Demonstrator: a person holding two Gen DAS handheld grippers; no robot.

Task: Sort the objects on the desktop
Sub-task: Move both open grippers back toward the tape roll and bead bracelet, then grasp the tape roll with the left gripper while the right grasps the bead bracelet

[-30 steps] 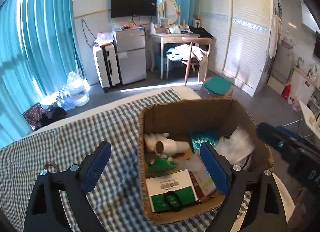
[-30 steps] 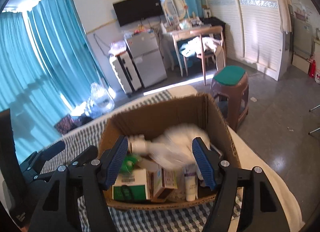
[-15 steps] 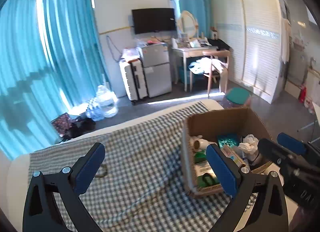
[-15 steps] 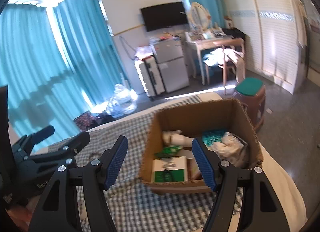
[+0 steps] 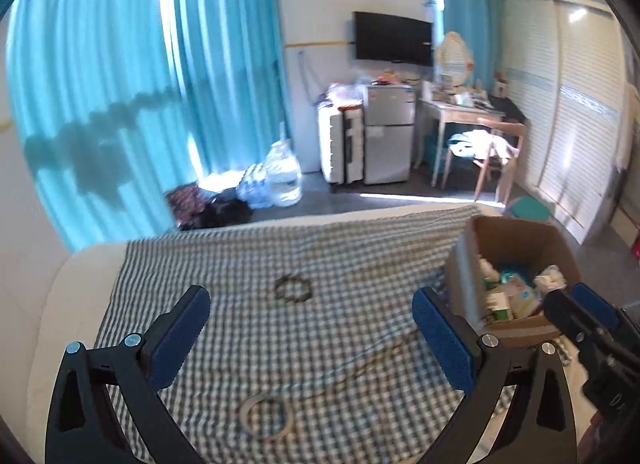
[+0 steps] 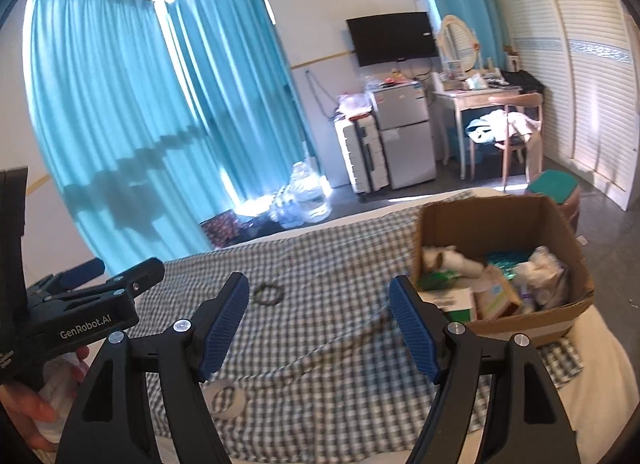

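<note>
Now, with left gripper (image 5: 310, 338) and right gripper (image 6: 318, 322) both wide open and empty, drop onto tape ring (image 5: 266, 416) on checked cloth (image 5: 240, 264), then carry to cardboard box (image 6: 560, 316) at right.

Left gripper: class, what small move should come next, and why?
Probably lower the left gripper onto the tape roll: its jaws are open and empty, and the roll lies loose on the checked cloth, outside the cardboard box.

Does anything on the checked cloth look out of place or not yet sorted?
Yes. A tape roll, a dark beaded ring and a thin cord lie loose on the checked cloth, outside the cardboard box, where the other items are piled untidily.
</note>
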